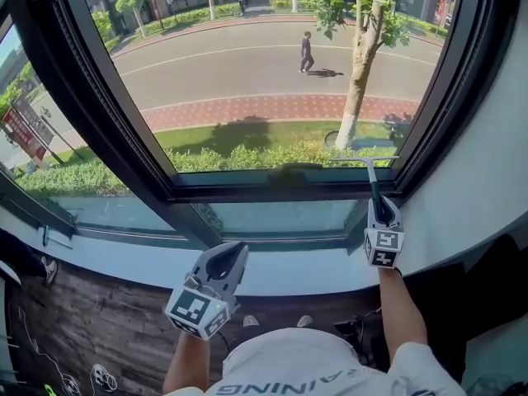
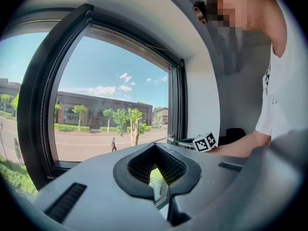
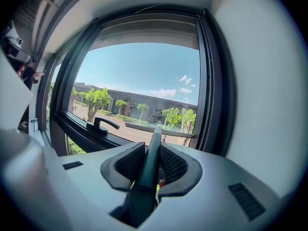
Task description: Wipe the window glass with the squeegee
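Note:
The squeegee's blade [image 1: 363,161] rests at the bottom right of the large window glass [image 1: 272,64], just above the lower frame. Its dark green handle [image 1: 375,192] runs down into my right gripper [image 1: 380,208], which is shut on it. In the right gripper view the handle [image 3: 152,160] passes between the pads, and the blade [image 3: 161,132] lies level against the pane. My left gripper [image 1: 233,249] hovers over the white sill, lower and to the left. Its jaws are shut with nothing between them [image 2: 155,146]. The right gripper's marker cube [image 2: 204,141] shows in the left gripper view.
A thick dark window frame [image 1: 99,114] surrounds the glass. A black window handle [image 3: 103,124] sits on the lower bar. Below it are a narrow lower pane [image 1: 280,217] and the white sill [image 1: 280,277]. A white wall [image 1: 487,180] closes the right side. Wooden floor [image 1: 82,320] lies at the left.

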`<state>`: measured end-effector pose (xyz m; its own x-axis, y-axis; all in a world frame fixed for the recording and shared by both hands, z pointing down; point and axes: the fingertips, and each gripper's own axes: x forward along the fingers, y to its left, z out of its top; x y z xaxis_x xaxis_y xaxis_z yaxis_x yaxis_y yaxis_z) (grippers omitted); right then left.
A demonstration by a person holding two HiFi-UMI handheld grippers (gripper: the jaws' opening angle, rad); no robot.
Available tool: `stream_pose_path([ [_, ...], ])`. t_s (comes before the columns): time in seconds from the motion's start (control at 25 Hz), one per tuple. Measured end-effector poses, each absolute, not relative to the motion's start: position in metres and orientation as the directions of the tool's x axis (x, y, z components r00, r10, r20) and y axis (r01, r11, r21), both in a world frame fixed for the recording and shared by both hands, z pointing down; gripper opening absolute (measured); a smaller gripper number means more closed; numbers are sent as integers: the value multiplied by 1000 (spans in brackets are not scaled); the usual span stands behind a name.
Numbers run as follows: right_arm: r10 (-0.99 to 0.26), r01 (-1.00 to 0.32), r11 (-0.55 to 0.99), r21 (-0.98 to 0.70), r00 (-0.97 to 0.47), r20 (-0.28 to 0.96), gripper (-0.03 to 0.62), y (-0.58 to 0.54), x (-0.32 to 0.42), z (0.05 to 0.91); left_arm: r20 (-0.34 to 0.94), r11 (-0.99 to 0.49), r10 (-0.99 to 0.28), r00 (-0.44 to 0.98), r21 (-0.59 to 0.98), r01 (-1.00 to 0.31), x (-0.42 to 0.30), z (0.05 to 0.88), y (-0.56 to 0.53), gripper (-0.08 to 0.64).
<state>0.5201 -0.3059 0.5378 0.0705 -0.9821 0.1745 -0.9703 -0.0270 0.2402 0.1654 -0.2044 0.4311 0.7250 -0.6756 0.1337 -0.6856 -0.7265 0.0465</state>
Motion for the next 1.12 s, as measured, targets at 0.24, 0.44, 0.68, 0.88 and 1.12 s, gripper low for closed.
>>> stream_pose_path([
  [0.24,-973,-979,-20,204,66,221,98,-306,522,560,142,-725,-676,723,50,-687,168,432,-202,17],
  [0.44,-967,-979,-17,204,68,245,98,-308,522,572,149,-720,-680,718,49,-692,167,433,-204,17],
  [0.68,-963,-983,-18,181,66,263,98,-287,518,569,151,-714,-686,712,48,-699,166,435,-204,15],
  [0.88,-963,-990,3,142,35,266,98,-240,508,558,148,-698,-703,696,47,-715,166,437,-203,17],
  [1.12,-989,-992,43,123,-25,148,98,-205,495,518,130,-637,-760,637,42,-770,166,436,-203,17],
])
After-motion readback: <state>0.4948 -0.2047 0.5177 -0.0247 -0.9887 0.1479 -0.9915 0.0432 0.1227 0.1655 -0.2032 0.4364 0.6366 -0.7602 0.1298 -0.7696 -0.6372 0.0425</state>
